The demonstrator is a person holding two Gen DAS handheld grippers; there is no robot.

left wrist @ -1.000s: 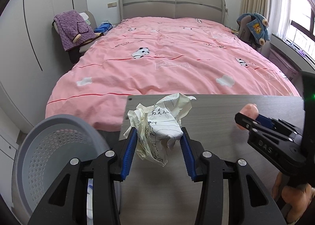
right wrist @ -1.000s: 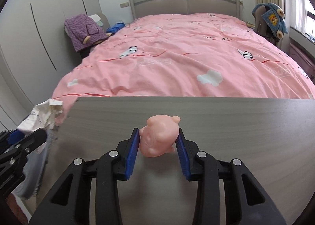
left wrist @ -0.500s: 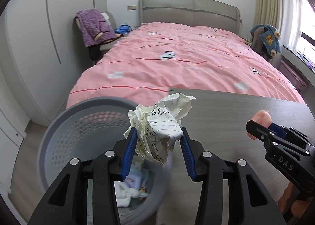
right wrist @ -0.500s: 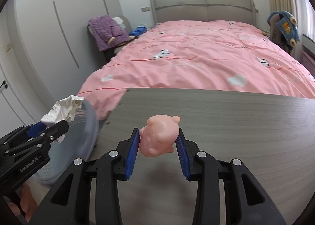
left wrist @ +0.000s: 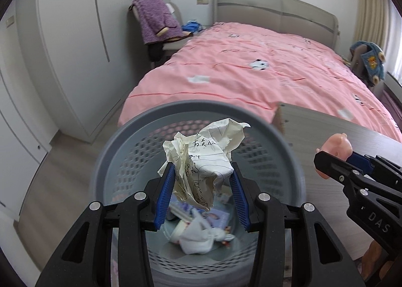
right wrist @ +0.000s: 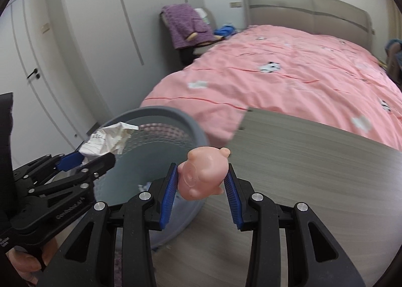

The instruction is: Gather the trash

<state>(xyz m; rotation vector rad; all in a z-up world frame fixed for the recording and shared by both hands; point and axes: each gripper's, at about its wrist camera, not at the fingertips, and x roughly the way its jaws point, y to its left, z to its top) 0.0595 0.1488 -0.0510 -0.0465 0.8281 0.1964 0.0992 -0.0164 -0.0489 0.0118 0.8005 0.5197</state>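
Left gripper (left wrist: 201,181) clamps a crumpled paper (left wrist: 203,159) between its fingers, right above the open bin (left wrist: 120,136). Right gripper (right wrist: 202,184) grips a pink pig toy (right wrist: 204,174) between its fingers, seemingly over the bin's edge beside the table (right wrist: 314,156). Other trash (left wrist: 198,234) sits inside, below the left fingers.

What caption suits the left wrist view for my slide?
Left gripper holds crumpled paper over the grey trash basket.

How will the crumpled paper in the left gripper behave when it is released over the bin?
The crumpled paper looks light, so it would probably drop slowly. Its loose folds suggest it is soft and may spring open. It hangs over the gray bin, so it likely lands inside.
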